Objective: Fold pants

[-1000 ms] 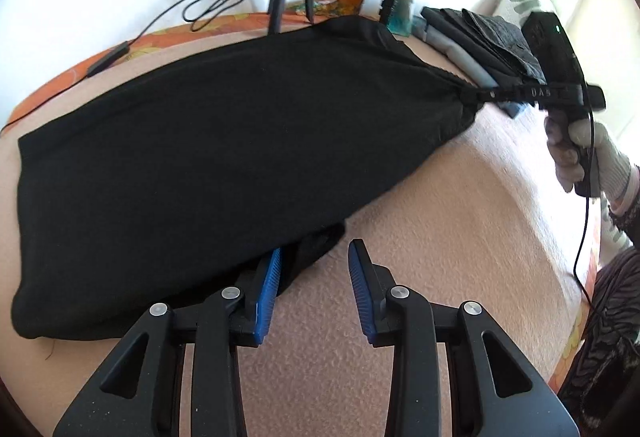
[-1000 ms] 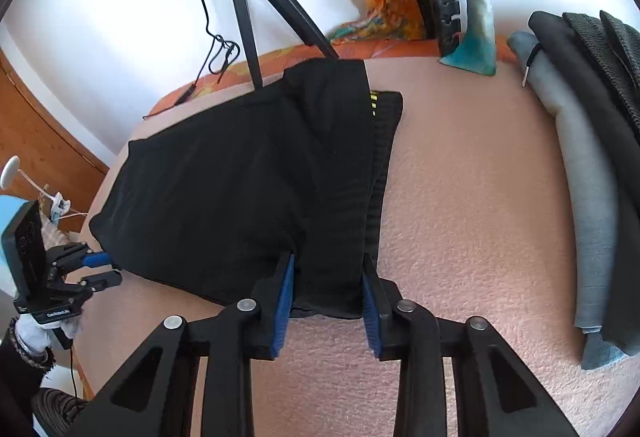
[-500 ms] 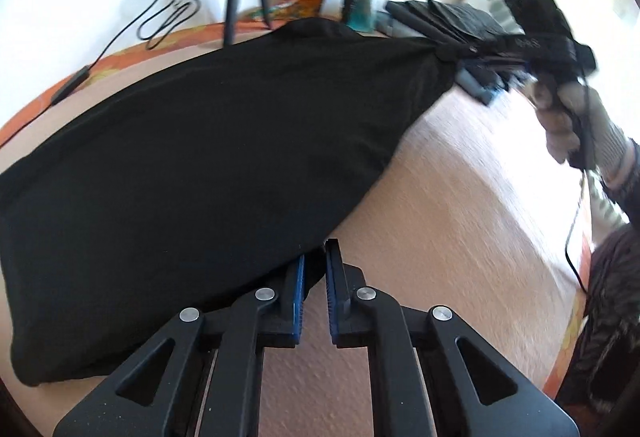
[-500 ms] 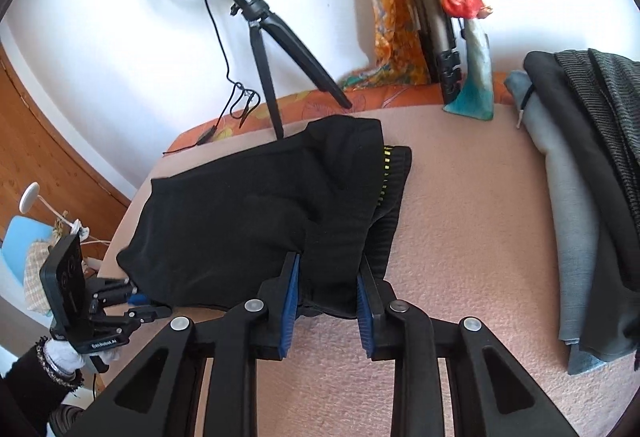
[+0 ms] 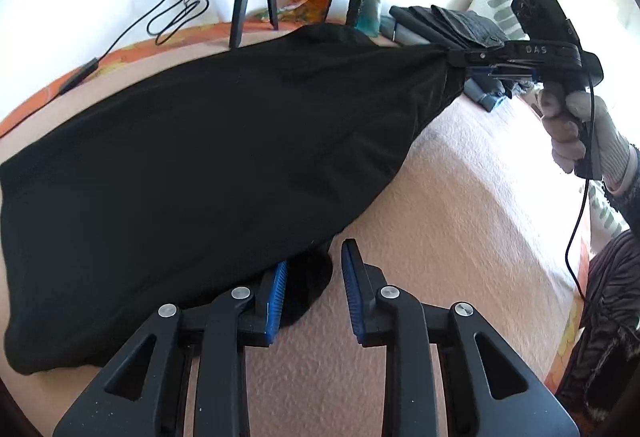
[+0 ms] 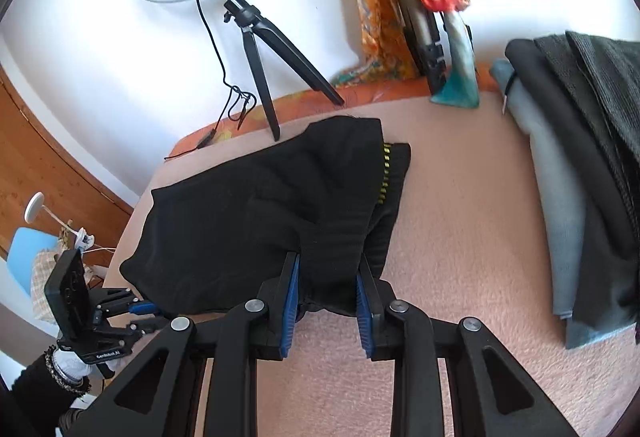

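The black pants (image 5: pixel 208 165) lay across the pink blanket (image 5: pixel 460 221) on the bed, already doubled over on themselves: in the right wrist view an upper layer covered a lower one, whose ribbed band with yellow stitches (image 6: pixel 385 173) showed along the far side. So at least one fold looked done, though the bundle was not flat. One end of it was raised off the blanket, pulled taut toward the right gripper (image 6: pixel 326 297), whose blue pads were clamped on a bunched edge of the cloth. The left gripper (image 5: pixel 314 295) stood low over the near corner of the pants with its jaws opening; a dark flap of fabric lay between the pads, but neither pressed on it, so that corner was not held.

What seemed left was taking hold of that loose corner, carrying the raised end over for another fold, and laying the pants down smooth. How many folds were intended could not be told.

Beyond the pants, a stack of folded clothes (image 6: pixel 576 173) sat well apart at the right side of the bed, and a ring light on a tripod (image 6: pixel 256 49) stood at the far edge.
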A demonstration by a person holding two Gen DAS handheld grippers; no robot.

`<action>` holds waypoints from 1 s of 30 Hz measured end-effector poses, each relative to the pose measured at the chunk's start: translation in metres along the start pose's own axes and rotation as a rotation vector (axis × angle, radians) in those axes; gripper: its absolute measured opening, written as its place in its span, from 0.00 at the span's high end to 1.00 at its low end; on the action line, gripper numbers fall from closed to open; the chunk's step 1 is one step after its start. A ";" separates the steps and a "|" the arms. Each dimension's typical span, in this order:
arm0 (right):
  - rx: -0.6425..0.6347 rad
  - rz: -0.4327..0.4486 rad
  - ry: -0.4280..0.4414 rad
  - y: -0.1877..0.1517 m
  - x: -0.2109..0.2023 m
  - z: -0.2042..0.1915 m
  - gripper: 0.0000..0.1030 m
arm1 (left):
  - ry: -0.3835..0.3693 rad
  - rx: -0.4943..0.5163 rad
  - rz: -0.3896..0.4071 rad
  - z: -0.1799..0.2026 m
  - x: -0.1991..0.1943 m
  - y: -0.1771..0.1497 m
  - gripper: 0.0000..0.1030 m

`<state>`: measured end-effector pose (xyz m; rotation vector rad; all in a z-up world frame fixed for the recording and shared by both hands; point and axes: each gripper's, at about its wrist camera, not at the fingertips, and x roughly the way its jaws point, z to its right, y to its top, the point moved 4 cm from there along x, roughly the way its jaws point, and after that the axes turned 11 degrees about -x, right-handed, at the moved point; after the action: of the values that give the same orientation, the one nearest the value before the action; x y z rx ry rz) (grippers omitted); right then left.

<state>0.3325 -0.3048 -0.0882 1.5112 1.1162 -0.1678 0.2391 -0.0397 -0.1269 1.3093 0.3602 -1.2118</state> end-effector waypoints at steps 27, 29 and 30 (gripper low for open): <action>-0.033 -0.171 -0.084 -0.037 0.020 0.027 0.75 | 0.014 0.266 -0.057 0.032 -0.030 -0.041 0.91; -0.014 -0.172 -0.072 -0.039 0.016 0.029 0.75 | 0.028 0.254 -0.057 0.028 -0.038 -0.042 0.87; -0.017 -0.173 -0.069 -0.040 0.013 0.028 0.75 | 0.020 0.239 -0.053 0.025 -0.045 -0.041 0.87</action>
<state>0.3250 -0.3272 -0.1328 1.3834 1.1902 -0.3262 0.1774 -0.0320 -0.1058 1.5253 0.2712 -1.3174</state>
